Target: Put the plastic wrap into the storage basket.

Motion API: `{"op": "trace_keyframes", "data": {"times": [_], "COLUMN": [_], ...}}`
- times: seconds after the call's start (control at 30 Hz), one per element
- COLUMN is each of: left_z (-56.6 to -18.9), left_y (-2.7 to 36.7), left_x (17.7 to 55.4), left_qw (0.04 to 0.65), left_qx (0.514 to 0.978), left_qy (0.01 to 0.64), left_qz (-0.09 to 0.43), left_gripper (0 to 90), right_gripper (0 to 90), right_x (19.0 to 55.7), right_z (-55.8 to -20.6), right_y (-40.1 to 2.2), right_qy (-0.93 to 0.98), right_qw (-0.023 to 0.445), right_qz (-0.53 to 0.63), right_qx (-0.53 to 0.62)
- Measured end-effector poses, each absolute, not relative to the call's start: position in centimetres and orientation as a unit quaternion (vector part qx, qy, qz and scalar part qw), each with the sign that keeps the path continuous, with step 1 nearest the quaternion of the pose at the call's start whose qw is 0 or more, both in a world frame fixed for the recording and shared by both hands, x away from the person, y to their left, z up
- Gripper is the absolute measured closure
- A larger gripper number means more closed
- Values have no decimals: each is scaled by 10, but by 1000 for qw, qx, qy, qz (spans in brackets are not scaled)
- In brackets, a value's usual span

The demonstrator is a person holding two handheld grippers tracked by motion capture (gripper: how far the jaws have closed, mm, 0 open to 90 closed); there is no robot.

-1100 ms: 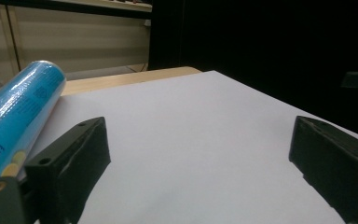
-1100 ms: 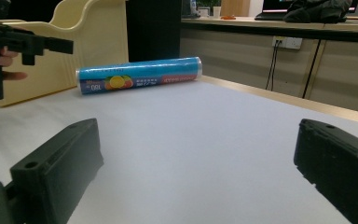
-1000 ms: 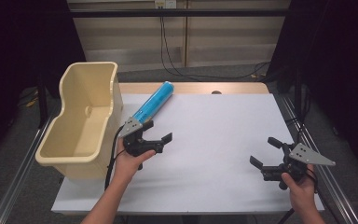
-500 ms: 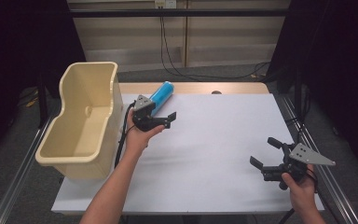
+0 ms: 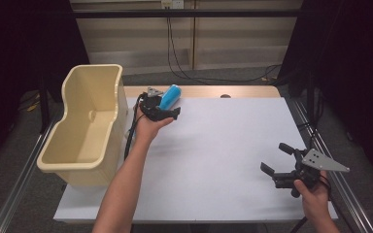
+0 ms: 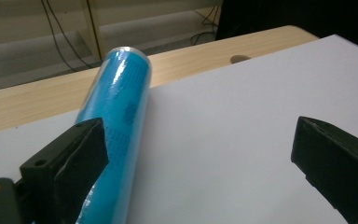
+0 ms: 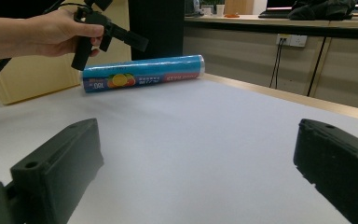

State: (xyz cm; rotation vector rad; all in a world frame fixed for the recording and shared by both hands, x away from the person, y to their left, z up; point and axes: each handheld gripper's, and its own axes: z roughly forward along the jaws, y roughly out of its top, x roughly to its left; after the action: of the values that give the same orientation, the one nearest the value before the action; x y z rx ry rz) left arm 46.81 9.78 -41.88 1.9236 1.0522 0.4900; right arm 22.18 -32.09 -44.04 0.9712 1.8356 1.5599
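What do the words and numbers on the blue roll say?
"160": on the blue roll, beside a picture of fruit, in the right gripper view.
White words in a red band on the roll: too blurred to read.
Dark print on the roll in the left gripper view: too small to read.
Nothing else carries writing.

The left gripper [image 5: 167, 112] has travelled up the desk [image 5: 223, 160] from beside the tub [image 5: 85, 121] to the blue roll [image 5: 170, 96], its arm stretched forward; one of its spread jaws now lies alongside the roll.
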Motion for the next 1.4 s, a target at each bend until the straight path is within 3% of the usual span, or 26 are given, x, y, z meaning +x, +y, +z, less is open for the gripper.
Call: {"op": "trace_keyframes", "data": {"times": [0.3,0.63,1.0,1.07,1.1,1.4], "left_z": [-430,-442,-451,-451,-450,-441], "left_y": [103,103,103,103,104,98], "left_x": [490,505,517,518,518,510], "left_qw": [363,285,212,201,198,163], "left_qx": [793,818,843,844,843,862], "left_qy": [438,442,453,456,460,446], "left_qz": [218,232,200,198,198,176], "left_gripper": [81,178,206,235,300,320], "right_gripper": [5,5,5,5,5,6], "right_x": [223,224,225,225,225,226], "right_z": [-441,-442,-442,-442,-442,-443], "right_y": [-321,-322,-324,-325,-325,-326], "right_qy": [683,683,682,682,681,685], "right_qw": [266,263,262,263,261,261], "right_qz": [579,579,580,580,580,575], "right_qx": [357,359,360,361,362,362]}}
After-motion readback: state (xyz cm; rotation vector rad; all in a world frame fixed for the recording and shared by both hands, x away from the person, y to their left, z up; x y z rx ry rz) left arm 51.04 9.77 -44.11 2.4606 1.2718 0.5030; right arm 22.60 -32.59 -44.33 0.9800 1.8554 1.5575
